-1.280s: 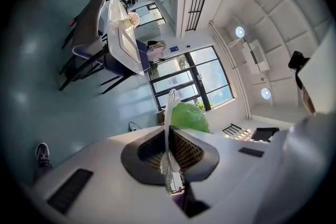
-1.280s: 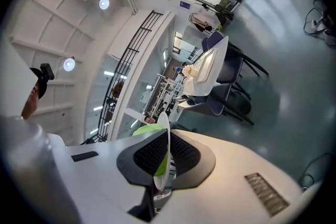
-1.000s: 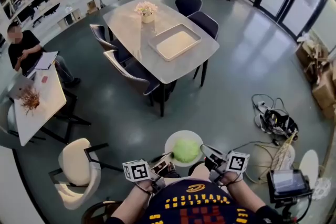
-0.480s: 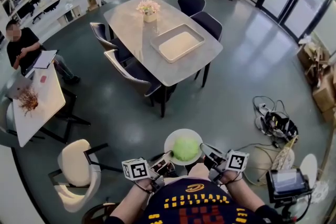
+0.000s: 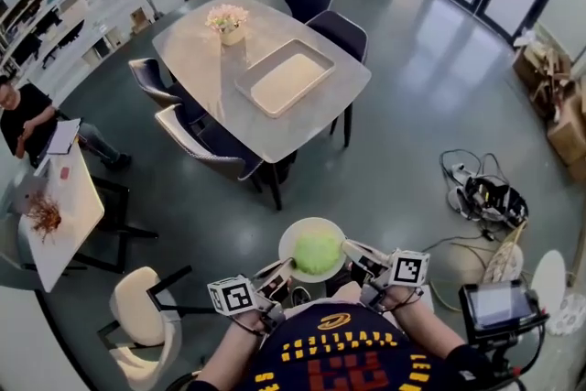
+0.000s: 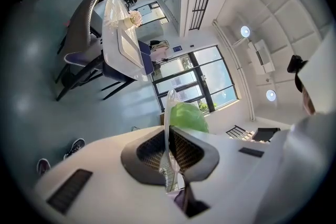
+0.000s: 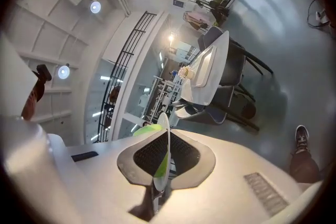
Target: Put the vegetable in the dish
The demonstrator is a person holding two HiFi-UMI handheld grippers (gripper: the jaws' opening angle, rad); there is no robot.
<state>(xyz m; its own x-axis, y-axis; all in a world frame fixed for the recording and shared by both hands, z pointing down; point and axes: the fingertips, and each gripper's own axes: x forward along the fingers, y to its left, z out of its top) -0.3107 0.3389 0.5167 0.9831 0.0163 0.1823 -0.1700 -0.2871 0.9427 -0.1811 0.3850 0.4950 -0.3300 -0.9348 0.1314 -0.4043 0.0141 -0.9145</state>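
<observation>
Currently, left gripper [image 5: 282, 268] and right gripper [image 5: 352, 247] each clamp the dish [image 5: 287, 240] rim; vegetable [image 5: 317, 251] inside; chairs [image 5: 212, 145] flank the table [image 5: 197, 59] ahead.

Whoever's wearing the rig has a dark navy tee [image 5: 343, 362] with yellow dotted lettering, red blocks and a gold oval logo [image 5: 340, 322] at bottom centre, and the left claw [image 5: 277, 272] and right claw [image 5: 355, 252] are white with dark grey ribbed pads [image 6: 149, 152], each carrying a white cube [image 5: 233, 296] with black square markers.
</observation>
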